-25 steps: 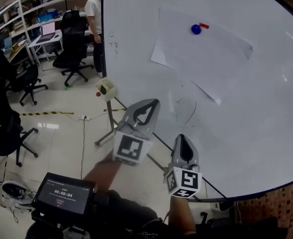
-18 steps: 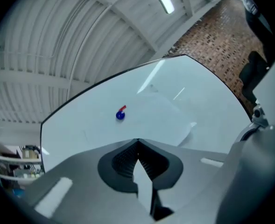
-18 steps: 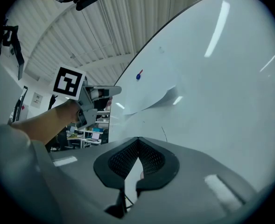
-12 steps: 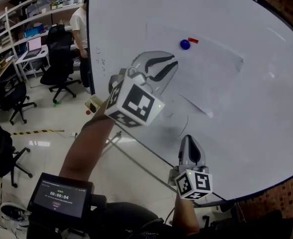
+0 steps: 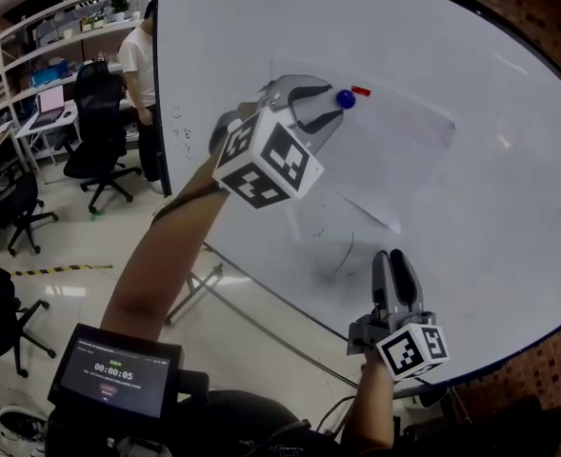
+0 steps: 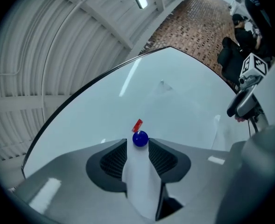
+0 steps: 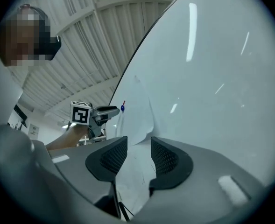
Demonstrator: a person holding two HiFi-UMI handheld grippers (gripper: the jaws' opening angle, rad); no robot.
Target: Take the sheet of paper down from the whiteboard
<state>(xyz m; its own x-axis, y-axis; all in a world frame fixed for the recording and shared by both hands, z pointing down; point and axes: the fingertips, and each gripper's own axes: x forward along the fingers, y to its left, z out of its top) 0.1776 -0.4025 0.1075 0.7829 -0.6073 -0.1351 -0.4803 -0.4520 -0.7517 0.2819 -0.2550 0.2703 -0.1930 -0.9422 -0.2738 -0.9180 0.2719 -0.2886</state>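
A white sheet of paper (image 5: 394,150) hangs on the whiteboard (image 5: 490,188), pinned at its top by a round blue magnet (image 5: 346,99) with a small red piece (image 5: 360,90) beside it. My left gripper (image 5: 326,108) is raised to the sheet's top. Its jaws are opening, and the blue magnet (image 6: 140,138) sits just past the tips, ungripped. My right gripper (image 5: 396,258) is low, near the board's bottom edge. Its jaws are opening too, with nothing between them, and they point up along the board toward the paper (image 7: 137,120).
A person (image 5: 135,55) stands at the board's left edge, with office chairs (image 5: 94,112), desks and shelves behind. The board's stand legs (image 5: 204,279) spread over the floor below. A timer screen (image 5: 113,374) sits low left. A brick wall (image 5: 547,27) lies beyond the board.
My left gripper rose from below the sheet up to the blue magnet, rolled, and its jaws parted. My right gripper shifted right and nearer the board, and its jaws parted too.
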